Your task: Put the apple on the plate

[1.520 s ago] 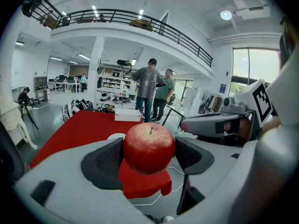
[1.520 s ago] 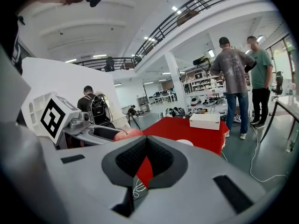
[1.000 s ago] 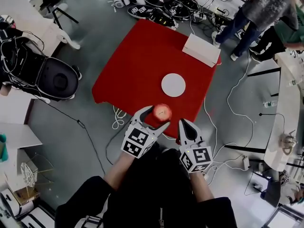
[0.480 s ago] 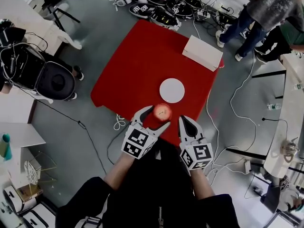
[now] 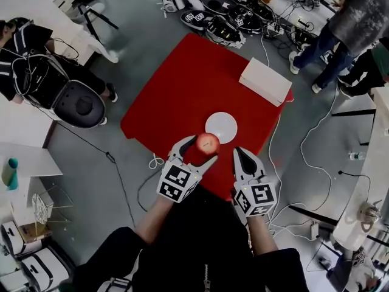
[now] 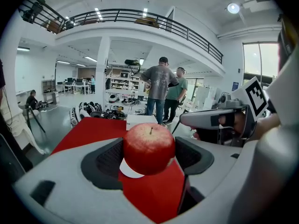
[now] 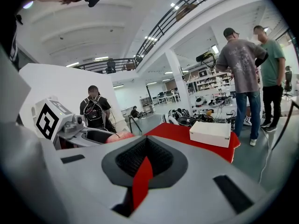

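Note:
A red apple (image 5: 208, 143) is clamped between the fingers of my left gripper (image 5: 198, 151), held in the air above the near edge of the red table (image 5: 176, 96). The round white plate (image 5: 221, 127) lies just beyond it and slightly right. In the left gripper view the apple (image 6: 148, 148) stands upright between the dark pads (image 6: 105, 160), hiding most of the plate (image 6: 129, 171). My right gripper (image 5: 245, 159) hovers beside it on the right, shut on nothing, as the right gripper view (image 7: 145, 158) shows.
A white box (image 5: 265, 81) sits at the table's far right corner. Black gear and cables (image 5: 219, 11) cover the floor beyond the table. People (image 5: 340, 35) stand at the far right, and a person with a backpack (image 5: 36, 72) is on the left.
Both grippers and the apple have drawn closer to the plate; the apple now sits just short of its rim. The grip on the apple is unchanged.

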A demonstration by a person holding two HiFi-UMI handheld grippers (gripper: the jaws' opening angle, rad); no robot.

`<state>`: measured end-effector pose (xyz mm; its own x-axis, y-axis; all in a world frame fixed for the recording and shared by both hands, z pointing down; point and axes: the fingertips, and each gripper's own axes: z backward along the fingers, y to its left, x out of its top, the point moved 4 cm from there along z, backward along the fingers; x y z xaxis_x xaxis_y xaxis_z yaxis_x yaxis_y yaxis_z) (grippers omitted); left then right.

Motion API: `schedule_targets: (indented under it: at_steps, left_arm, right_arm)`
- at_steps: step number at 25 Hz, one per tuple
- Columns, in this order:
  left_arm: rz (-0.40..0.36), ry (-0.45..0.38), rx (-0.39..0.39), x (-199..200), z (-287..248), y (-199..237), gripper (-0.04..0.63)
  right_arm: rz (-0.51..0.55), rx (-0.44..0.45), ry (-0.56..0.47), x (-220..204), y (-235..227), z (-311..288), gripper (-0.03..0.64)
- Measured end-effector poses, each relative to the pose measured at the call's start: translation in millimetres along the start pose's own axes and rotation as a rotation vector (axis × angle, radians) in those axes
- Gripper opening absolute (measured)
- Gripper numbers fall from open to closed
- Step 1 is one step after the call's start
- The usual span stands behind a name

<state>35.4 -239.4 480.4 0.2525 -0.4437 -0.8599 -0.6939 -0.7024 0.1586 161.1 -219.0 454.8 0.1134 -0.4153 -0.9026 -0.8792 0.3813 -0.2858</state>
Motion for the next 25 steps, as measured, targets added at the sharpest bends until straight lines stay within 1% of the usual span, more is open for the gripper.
schedule_targets:
  at_steps: [6, 10, 13, 16, 19, 22, 25]
  left_arm:
    - [0.003, -0.001, 0.008, -3, -9, 9, 0.351]
    - [-0.002, -0.011, 0.010, -9, -25, 20, 0.351]
    - [0.009, -0.016, 0.011, -18, -37, 32, 0.351]
    - [0.037, 0.003, 0.021, -30, -52, 43, 0.351]
    - [0.056, -0.024, 0.018, -36, -70, 50, 0.351]
    - [0.035, -0.040, 0.011, -44, -91, 55, 0.351]
    - [0.005, -0.029, 0.006, -54, -114, 58, 0.351]
  right_arm:
    - [-0.003, 0.009, 0.015, -6, -3, -10, 0.008]
    - [-0.010, 0.010, 0.028, -13, -4, -17, 0.008]
    - [-0.008, 0.007, 0.051, -19, 0, -21, 0.008]
    - [-0.006, -0.008, 0.067, -23, 1, -21, 0.008]
    - [0.006, -0.028, 0.088, -28, -4, -20, 0.008]
    - [0.011, -0.059, 0.103, -31, -12, -17, 0.008]
    - [0.008, -0.093, 0.106, -33, -20, -16, 0.008]
